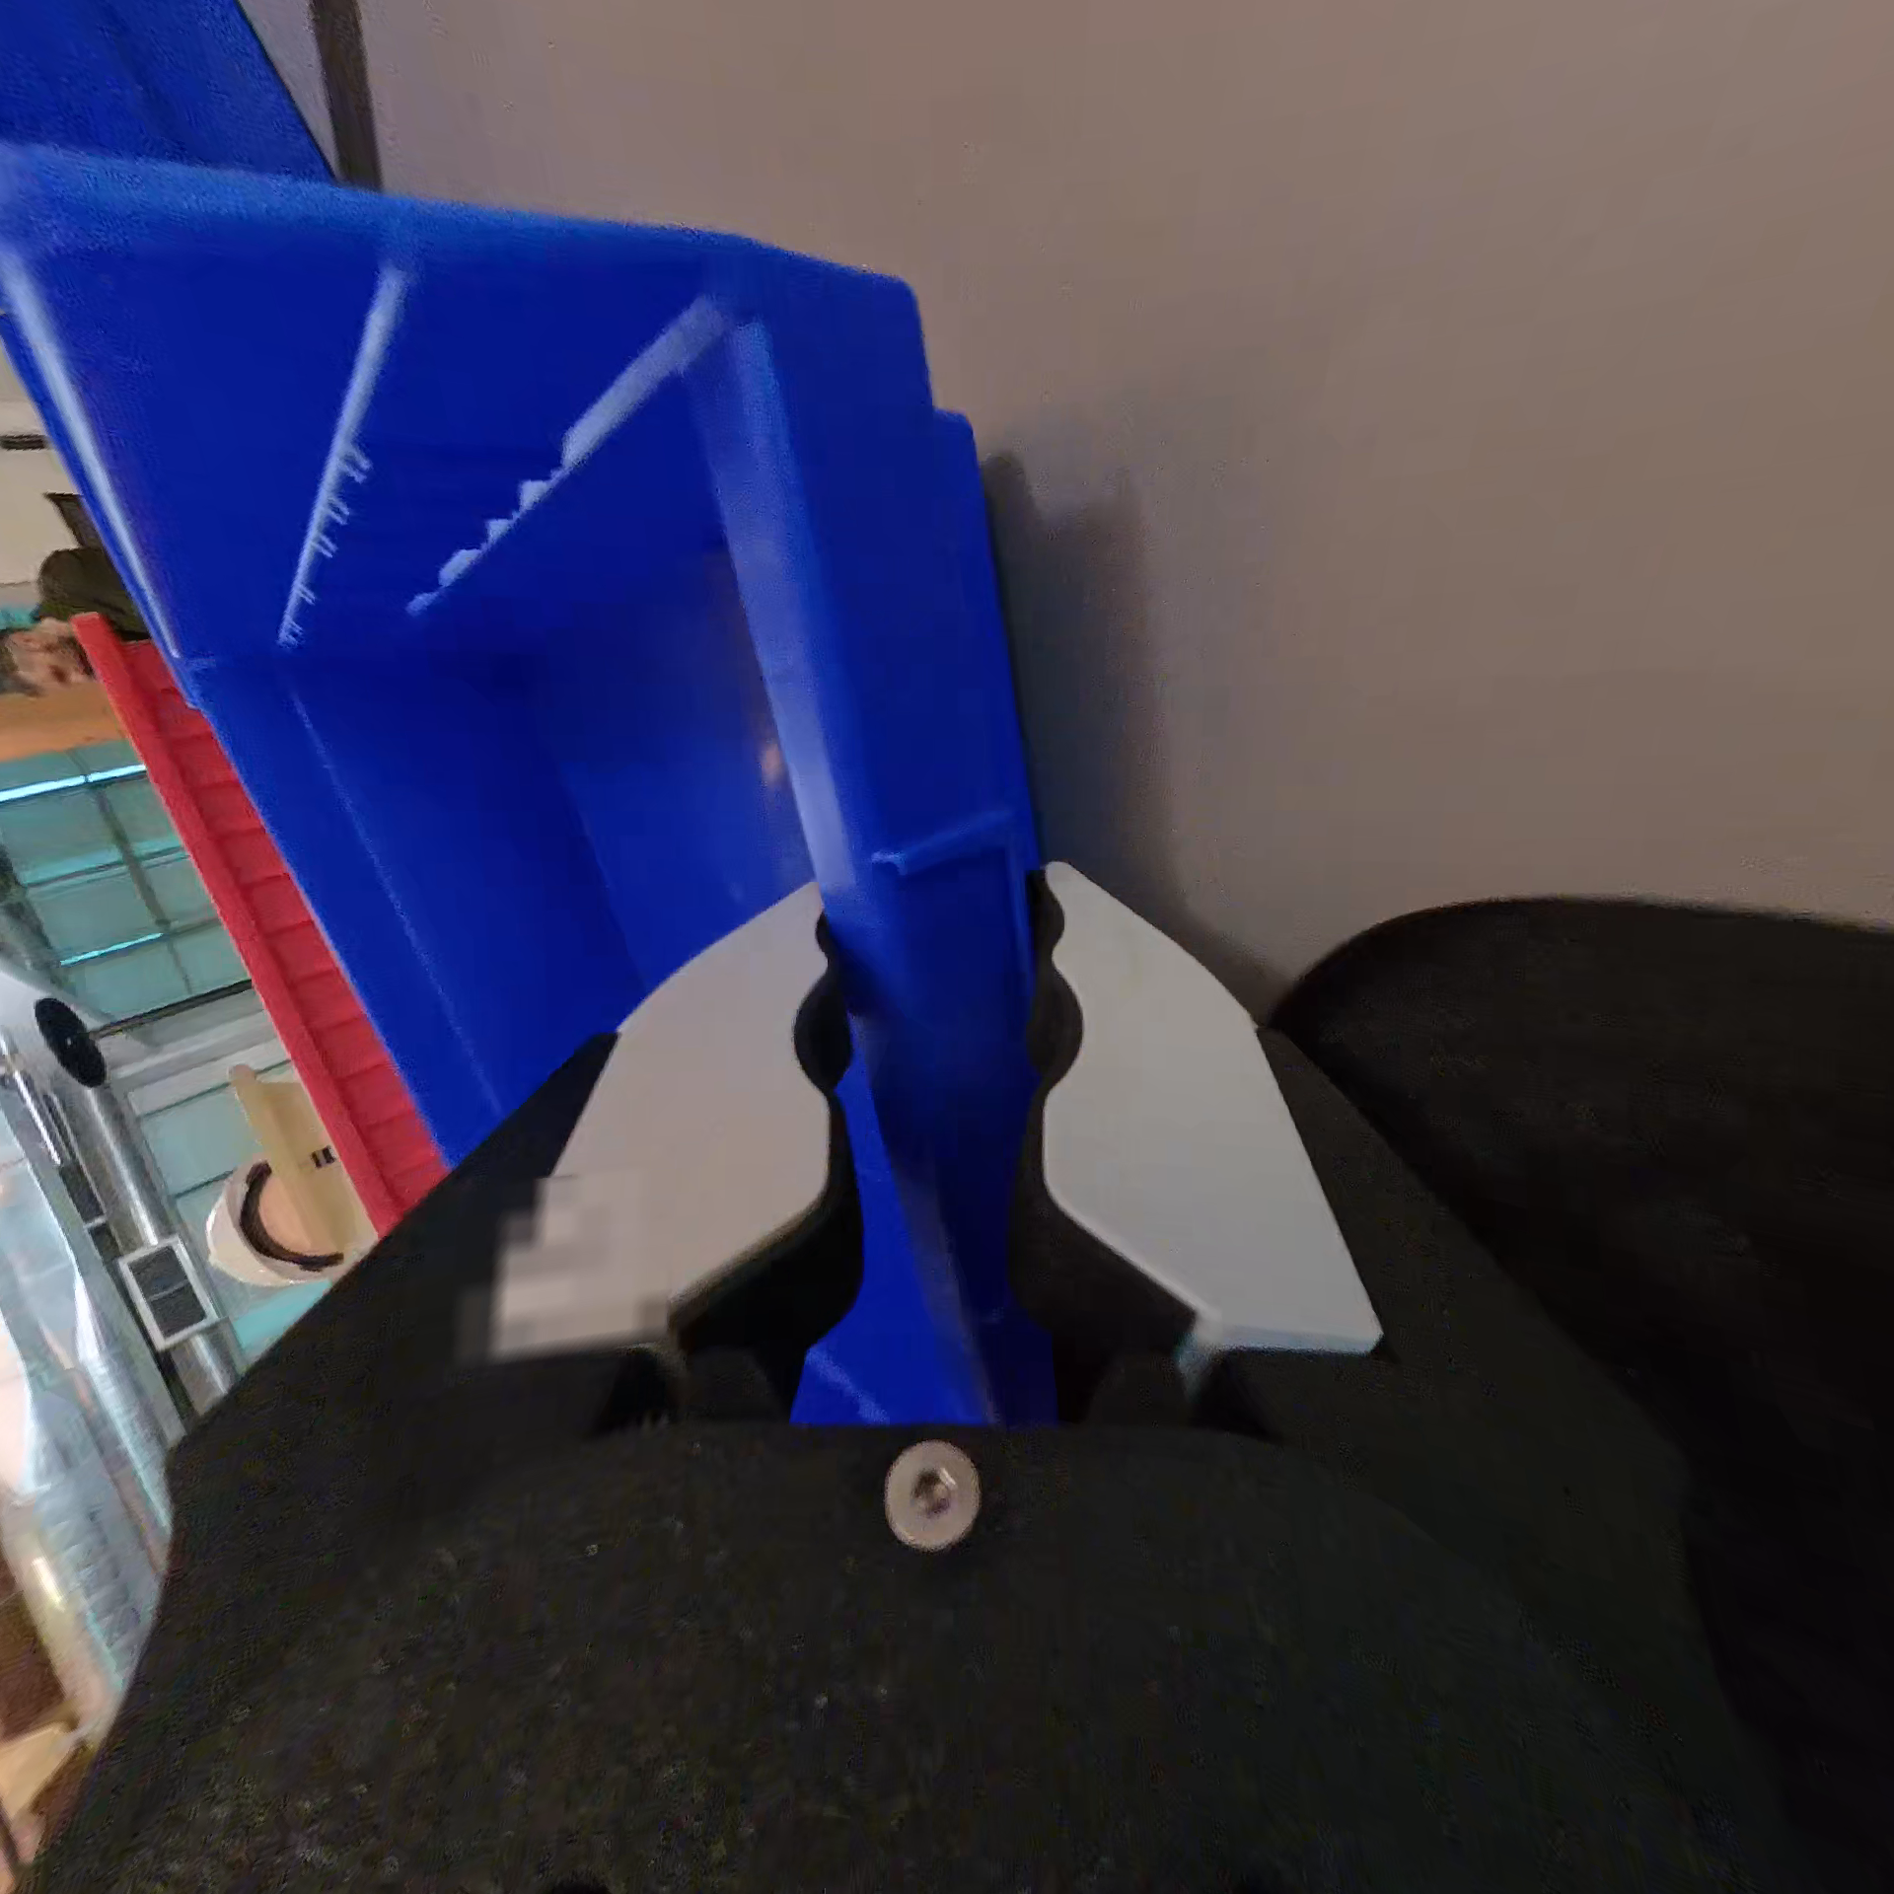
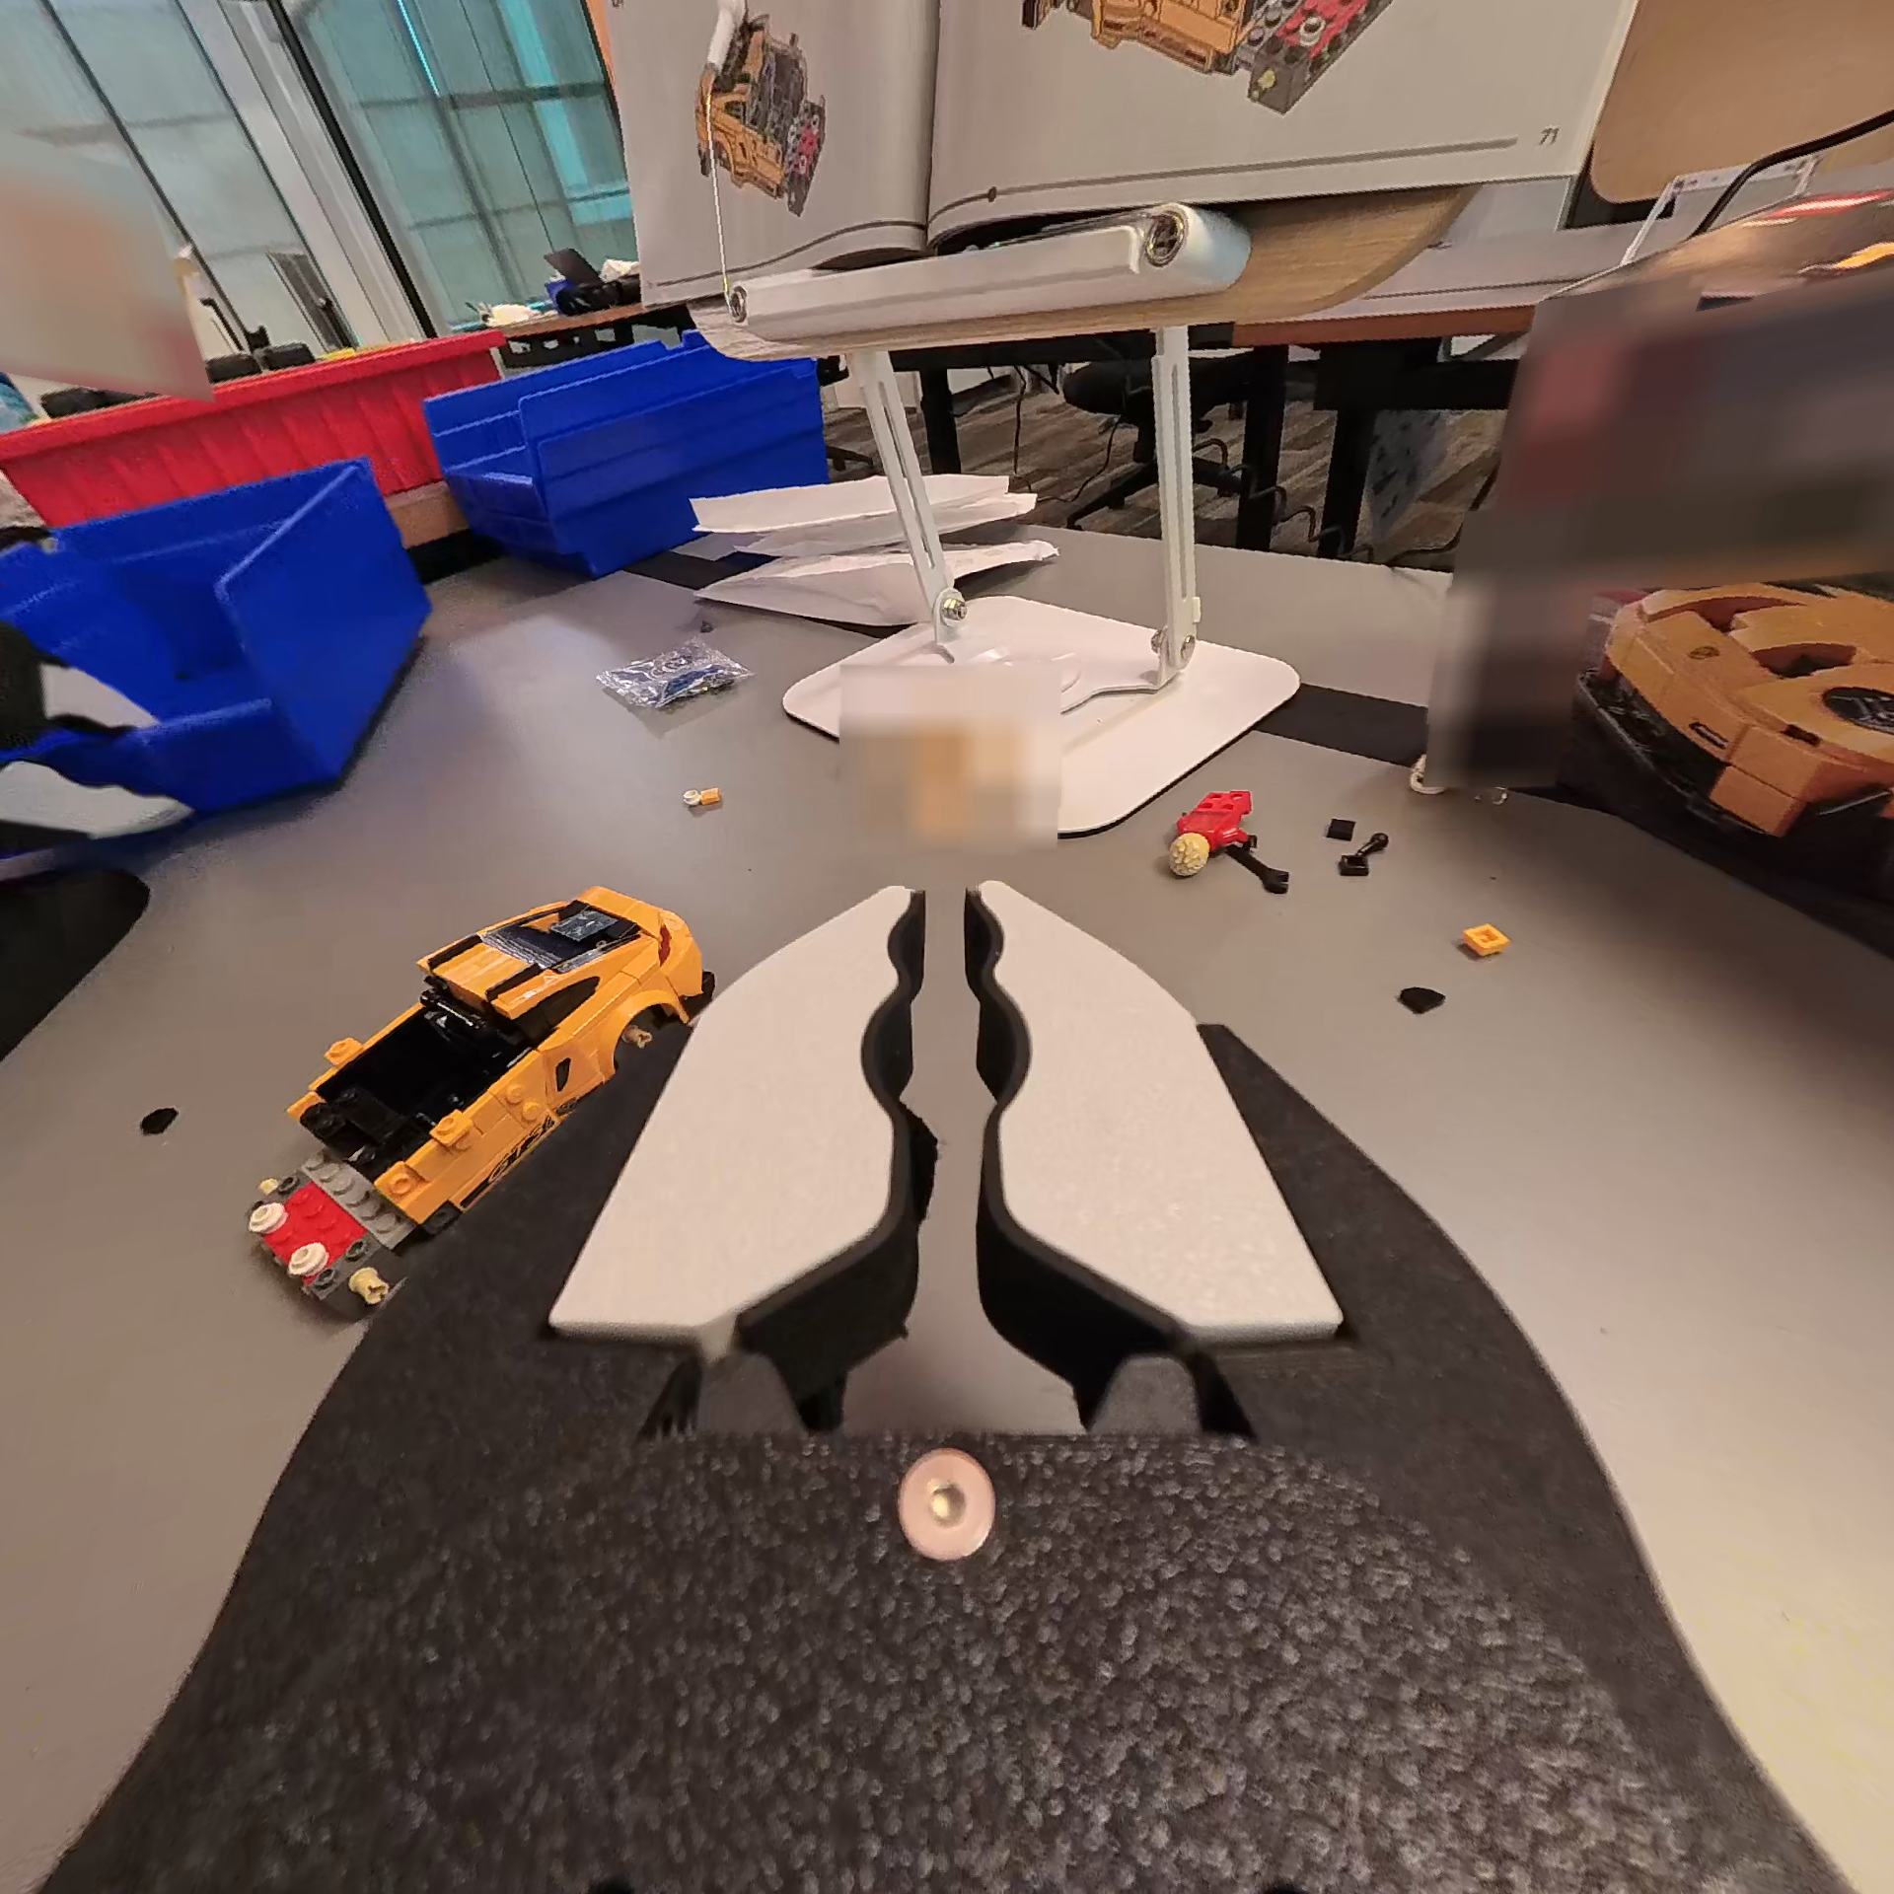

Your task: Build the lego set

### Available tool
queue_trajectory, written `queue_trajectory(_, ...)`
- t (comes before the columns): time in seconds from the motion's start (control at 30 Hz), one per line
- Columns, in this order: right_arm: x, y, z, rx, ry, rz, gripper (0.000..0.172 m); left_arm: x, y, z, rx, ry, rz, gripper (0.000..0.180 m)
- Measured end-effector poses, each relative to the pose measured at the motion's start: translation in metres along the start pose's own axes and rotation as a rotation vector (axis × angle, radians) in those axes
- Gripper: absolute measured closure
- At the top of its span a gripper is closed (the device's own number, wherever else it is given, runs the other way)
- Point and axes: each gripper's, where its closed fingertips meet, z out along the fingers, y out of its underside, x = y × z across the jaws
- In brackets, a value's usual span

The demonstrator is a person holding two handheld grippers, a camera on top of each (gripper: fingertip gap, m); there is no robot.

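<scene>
In the left wrist view my left gripper [image 1: 928, 902] is shut on the upright wall of a blue plastic bin [image 1: 512, 512]; both pads press against that wall, which fills the gap between them. The same bin [image 2: 256, 635] shows at the far left of the right wrist view, with the left gripper [image 2: 51, 717] at its edge. My right gripper [image 2: 943, 897] hovers over the grey table [image 2: 1435, 1281]. Its fingers stand a narrow gap apart with only bare table between them. A partly built yellow and black brick car [image 2: 492, 1045] lies just left of its fingers.
A white book stand [image 2: 1127, 697] with an open instruction booklet [image 2: 1127, 92] stands ahead. Loose red and black pieces [image 2: 1215, 820], small orange pieces [image 2: 1484, 938] and a bag of parts [image 2: 671, 671] lie about. More blue bins [image 2: 615, 451] and a red bin [image 2: 256, 430] stand at the back left. About 50 centimetres separates my left fingertips from my right.
</scene>
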Motion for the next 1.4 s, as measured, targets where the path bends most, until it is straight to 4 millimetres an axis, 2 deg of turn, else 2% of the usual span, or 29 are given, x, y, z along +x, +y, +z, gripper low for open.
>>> queue_trajectory(0.1,-0.001,0.000,0.000,0.001,-0.004,0.002,0.165,0.013,-0.009,-0.007,0.039,-0.106,0.055,0.148)
queue_trajectory(0.27,-0.001,-0.001,0.000,0.002,-0.001,-0.006,0.165,-0.005,-0.025,-0.027,0.155,-0.282,0.125,0.149)
queue_trajectory(0.43,-0.002,-0.001,0.000,0.001,0.002,-0.020,0.165,-0.006,-0.036,-0.027,0.168,-0.271,0.159,0.148)
queue_trajectory(0.57,-0.002,-0.001,0.000,0.000,0.002,-0.022,0.165,0.007,-0.038,-0.020,0.154,-0.181,0.173,0.149)
queue_trajectory(0.67,-0.003,-0.001,0.000,0.001,0.001,-0.022,0.165,0.022,-0.044,-0.022,0.194,0.002,0.105,0.149)
queue_trajectory(0.97,-0.001,-0.001,0.000,0.000,0.004,-0.020,0.165,0.020,-0.051,-0.022,0.253,0.104,0.114,0.151)
queue_trajectory(1.1,-0.002,0.000,0.000,-0.002,0.001,-0.020,0.165,0.029,-0.050,-0.021,0.277,0.182,0.126,0.136)
queue_trajectory(1.2,-0.002,0.000,0.000,-0.002,0.002,-0.020,0.165,0.029,-0.061,-0.042,0.391,0.344,0.030,0.124)
queue_trajectory(1.27,-0.002,-0.001,0.000,0.000,0.000,-0.017,0.165,0.015,-0.072,-0.060,0.496,0.472,-0.133,0.122)
queue_trajectory(1.3,-0.002,-0.001,0.000,0.000,-0.001,-0.016,0.165,-0.003,-0.076,-0.065,0.540,0.497,-0.244,0.126)
queue_trajectory(1.33,-0.003,0.000,0.001,-0.001,-0.003,-0.017,0.165,-0.024,-0.077,-0.063,0.563,0.497,-0.354,0.127)
queue_trajectory(1.4,-0.004,0.000,0.001,-0.003,-0.007,-0.017,0.165,-0.064,-0.070,-0.043,0.521,0.484,-0.560,0.132)
